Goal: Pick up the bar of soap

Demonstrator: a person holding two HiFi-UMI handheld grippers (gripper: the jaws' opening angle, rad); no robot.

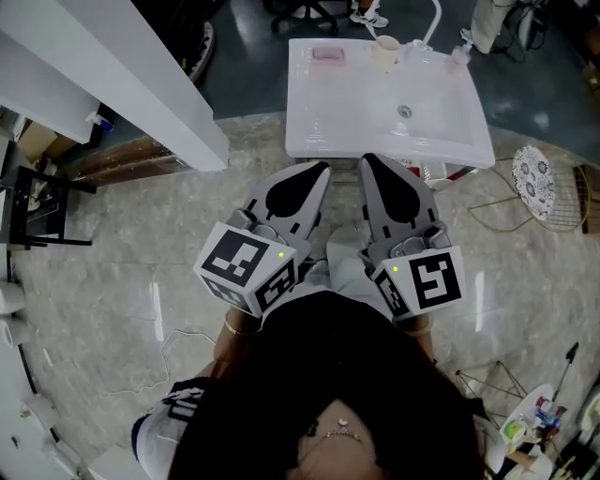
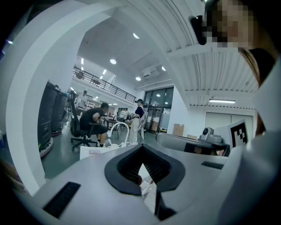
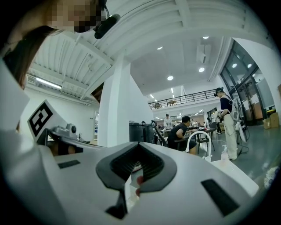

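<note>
The pink bar of soap [image 1: 328, 54] lies on the far left corner of a white sink [image 1: 337, 112] at the top of the head view. In the left gripper view the soap [image 2: 94, 151] shows as a small pale block on the sink's rim, far ahead. My left gripper [image 1: 322, 169] and right gripper [image 1: 367, 161] are held side by side just short of the sink's near edge, pointing at it. Both are shut with nothing between the jaws, as the left gripper [image 2: 142, 146] and right gripper [image 3: 139, 144] show in their own views.
On the sink's back rim stand a curved white faucet [image 1: 433, 21], a cup [image 1: 384, 45] and a pump bottle [image 3: 225, 154]. A white slanted beam [image 1: 122, 84] lies to the left, a wire basket [image 1: 548, 187] to the right. People sit and stand beyond the sink.
</note>
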